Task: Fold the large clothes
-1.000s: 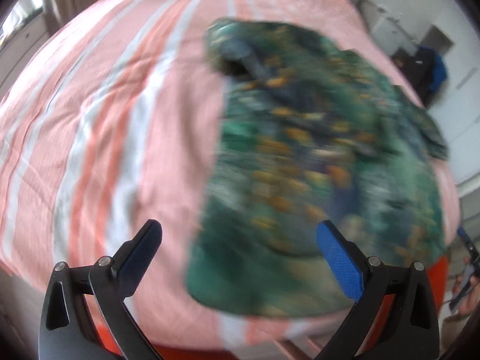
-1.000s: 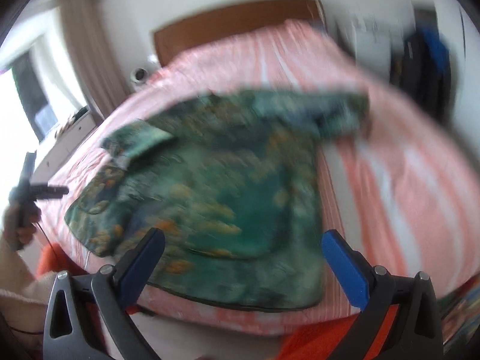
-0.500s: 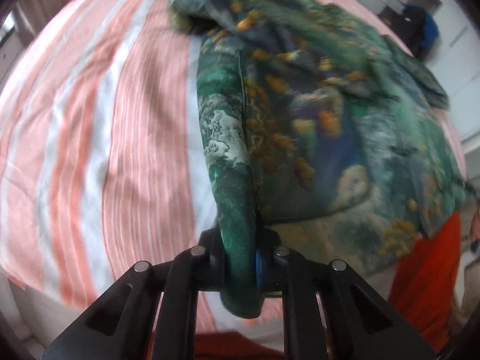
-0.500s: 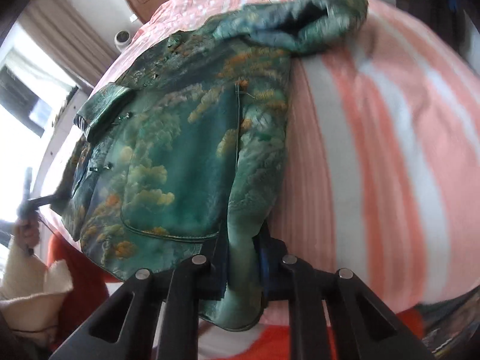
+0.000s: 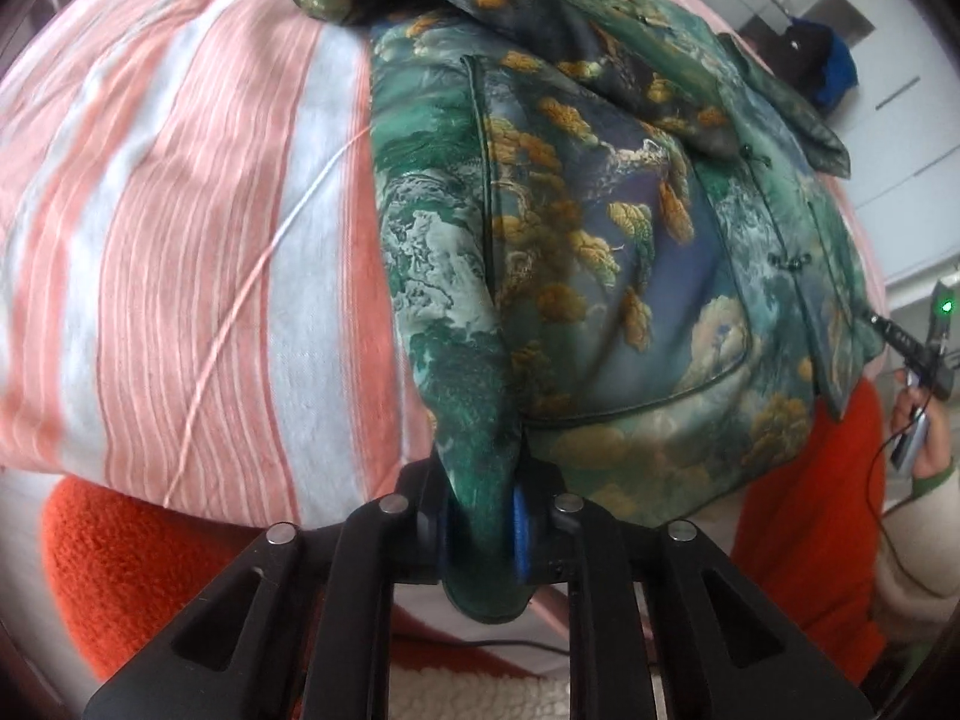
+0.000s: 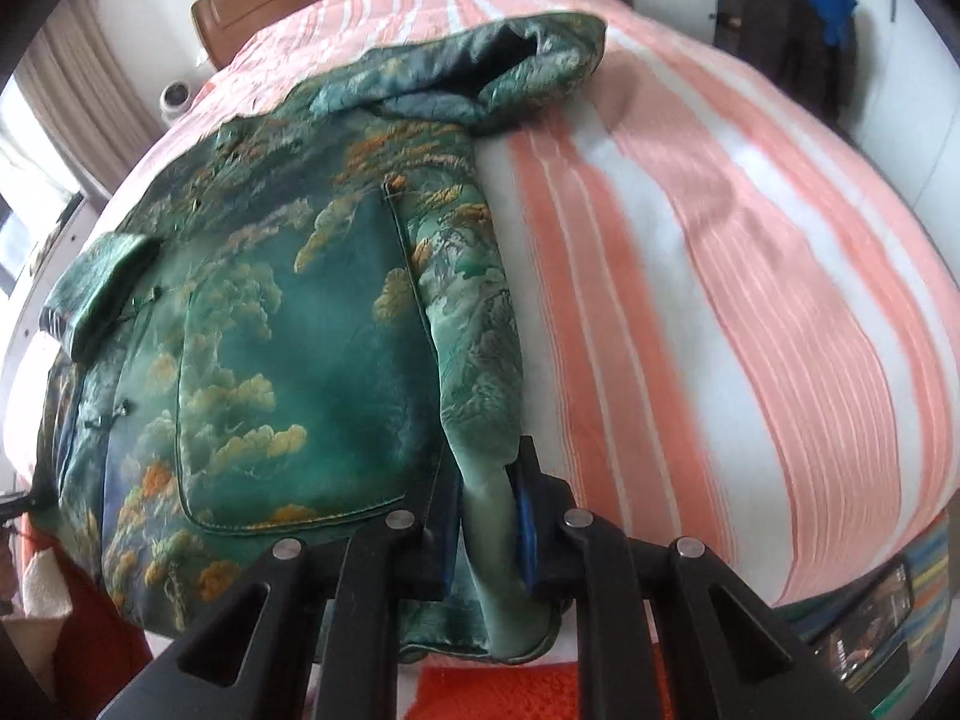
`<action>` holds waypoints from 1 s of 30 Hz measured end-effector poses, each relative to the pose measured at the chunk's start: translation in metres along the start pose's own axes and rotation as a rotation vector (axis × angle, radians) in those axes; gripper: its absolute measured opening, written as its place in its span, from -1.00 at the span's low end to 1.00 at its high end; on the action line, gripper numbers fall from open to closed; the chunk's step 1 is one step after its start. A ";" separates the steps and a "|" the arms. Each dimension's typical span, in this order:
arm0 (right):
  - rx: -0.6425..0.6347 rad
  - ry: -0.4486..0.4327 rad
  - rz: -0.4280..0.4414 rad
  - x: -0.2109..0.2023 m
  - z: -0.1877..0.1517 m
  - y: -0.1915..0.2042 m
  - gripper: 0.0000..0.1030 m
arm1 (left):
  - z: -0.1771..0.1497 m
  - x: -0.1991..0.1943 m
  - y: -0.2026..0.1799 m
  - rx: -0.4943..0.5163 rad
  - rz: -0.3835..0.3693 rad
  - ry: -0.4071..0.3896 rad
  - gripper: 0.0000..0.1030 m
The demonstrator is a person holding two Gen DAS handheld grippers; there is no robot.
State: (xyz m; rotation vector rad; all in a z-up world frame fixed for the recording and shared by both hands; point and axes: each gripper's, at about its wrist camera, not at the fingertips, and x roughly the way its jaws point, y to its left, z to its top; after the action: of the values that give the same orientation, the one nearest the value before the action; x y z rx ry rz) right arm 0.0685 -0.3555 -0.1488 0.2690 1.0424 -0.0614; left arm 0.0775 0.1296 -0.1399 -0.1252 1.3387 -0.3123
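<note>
Both the left gripper point(image 5: 482, 531) and right gripper point(image 6: 489, 531) pinch the jacket point(image 5: 600, 240) hem, angled downward.

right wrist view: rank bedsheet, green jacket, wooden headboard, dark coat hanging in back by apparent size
1. striped bedsheet and green jacket: close in frame, and the jacket lies nearer the lens, so unranked.
2. dark coat and wooden headboard: both small, far; too close to call.

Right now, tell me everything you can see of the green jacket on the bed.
The jacket looks like glossy satin, green with printed clouds, trees and orange foliage. It has a large patch pocket, dark knot buttons down the front and piped edges. It lies front up on the striped bedspread, one sleeve bunched at the far end. The left gripper and right gripper each pinch a near bottom corner.
</note>
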 end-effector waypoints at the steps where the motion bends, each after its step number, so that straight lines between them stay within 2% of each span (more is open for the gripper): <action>1: -0.003 -0.011 -0.006 0.000 -0.001 0.002 -0.69 | -0.001 -0.001 -0.003 0.015 0.016 -0.003 -0.70; 4: -0.011 -0.027 -0.004 -0.005 -0.008 0.004 -0.69 | -0.005 -0.001 -0.014 0.057 0.062 -0.024 -0.75; 8: -0.026 -0.037 0.026 -0.019 -0.018 0.008 -0.70 | 0.003 0.002 -0.009 0.048 0.067 -0.037 -0.75; 10: -0.039 -0.033 0.018 -0.015 -0.019 0.012 -0.70 | 0.002 0.005 -0.005 0.047 0.079 -0.027 -0.69; 13: -0.018 -0.030 0.009 -0.009 -0.018 0.008 -0.67 | 0.003 0.004 -0.014 0.092 0.147 -0.035 -0.43; 15: 0.007 -0.049 -0.002 -0.014 -0.019 0.006 -0.53 | 0.005 -0.006 -0.021 0.112 0.183 -0.055 -0.22; 16: 0.019 -0.063 -0.012 -0.017 -0.020 0.006 -0.26 | 0.005 -0.012 -0.022 0.117 0.202 -0.071 -0.16; 17: 0.028 -0.072 -0.017 -0.021 -0.021 0.005 0.19 | 0.005 -0.022 -0.022 0.123 0.224 -0.095 -0.04; 19: 0.046 -0.100 -0.032 -0.032 -0.023 0.005 0.58 | 0.010 -0.047 -0.028 0.129 0.266 -0.168 0.21; 21: 0.046 -0.141 -0.075 -0.046 -0.026 0.009 0.58 | 0.017 -0.075 -0.032 0.133 0.302 -0.270 0.63; 22: 0.036 -0.166 -0.103 -0.055 -0.027 0.013 0.58 | 0.021 -0.085 -0.036 0.135 0.318 -0.320 0.75; 23: 0.026 -0.192 -0.122 -0.063 -0.029 0.018 0.58 | 0.027 -0.100 -0.043 0.134 0.347 -0.407 0.98; 25: 0.016 -0.224 -0.113 -0.072 -0.032 0.029 0.62 | 0.033 -0.120 -0.048 0.138 0.377 -0.552 0.99; 27: 0.001 -0.238 -0.075 -0.077 -0.036 0.044 0.65 | 0.041 -0.130 -0.055 0.163 0.389 -0.647 0.99; 28: -0.009 -0.243 -0.053 -0.077 -0.038 0.053 0.66 | 0.048 -0.129 -0.059 0.186 0.383 -0.648 0.99; 30: -0.039 -0.243 -0.016 -0.075 -0.043 0.069 0.66 | 0.066 -0.117 -0.074 0.239 0.356 -0.595 0.99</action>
State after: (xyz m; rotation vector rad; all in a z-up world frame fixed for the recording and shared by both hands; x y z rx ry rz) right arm 0.0060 -0.2838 -0.0914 0.2124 0.8037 -0.0857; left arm 0.1077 0.0871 0.0043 0.2082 0.7069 -0.1143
